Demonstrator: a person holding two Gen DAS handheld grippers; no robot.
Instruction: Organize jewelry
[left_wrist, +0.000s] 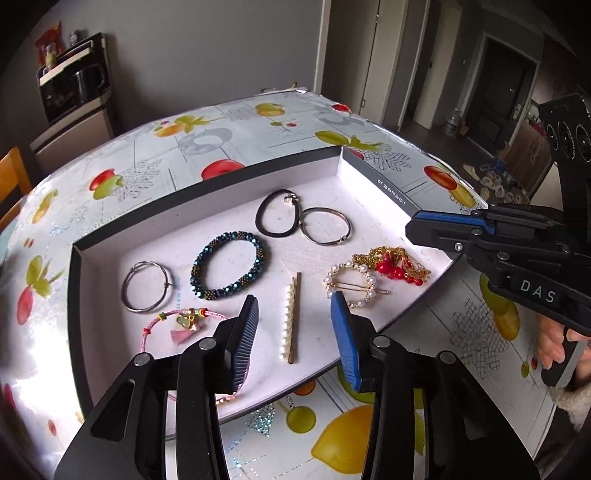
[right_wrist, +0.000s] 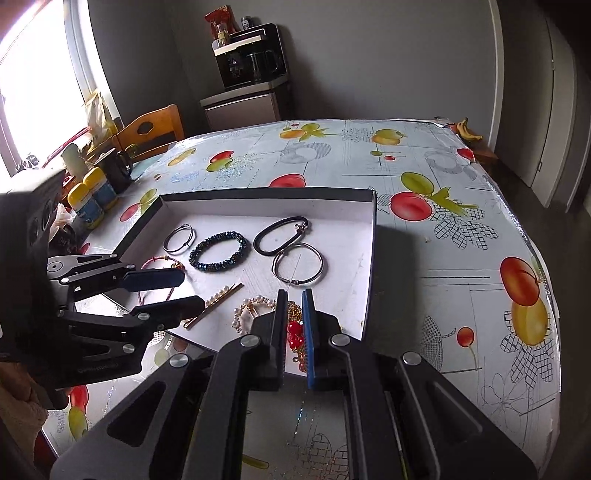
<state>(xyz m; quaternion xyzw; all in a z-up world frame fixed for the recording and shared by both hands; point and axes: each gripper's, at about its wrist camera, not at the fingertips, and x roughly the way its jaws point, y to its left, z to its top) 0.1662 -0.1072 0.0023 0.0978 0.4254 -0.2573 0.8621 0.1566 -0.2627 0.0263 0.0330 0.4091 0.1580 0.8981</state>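
Pearl hairpin (left_wrist: 290, 322) lies lengthwise between the spread left claw (left_wrist: 295, 314) fingers; right claw (right_wrist: 294, 299) nearly closed, empty.

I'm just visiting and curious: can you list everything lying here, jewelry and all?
tray: 1, white inside with dark rim, on the table
silver bangles: 2, one at tray's left, one beside the hair tie
blue beaded bracelet: 1, tray centre
black hair tie: 1, far side of tray
pink cord bracelet: 1, near left
pearl hair pin: 1, gold, near centre
pearl ring clip: 1, right
gold chain with red beads: 1, right edge
tablecloth: 1, fruit print
left tongs: open, above the tray
right tongs: narrow gap, over the chain
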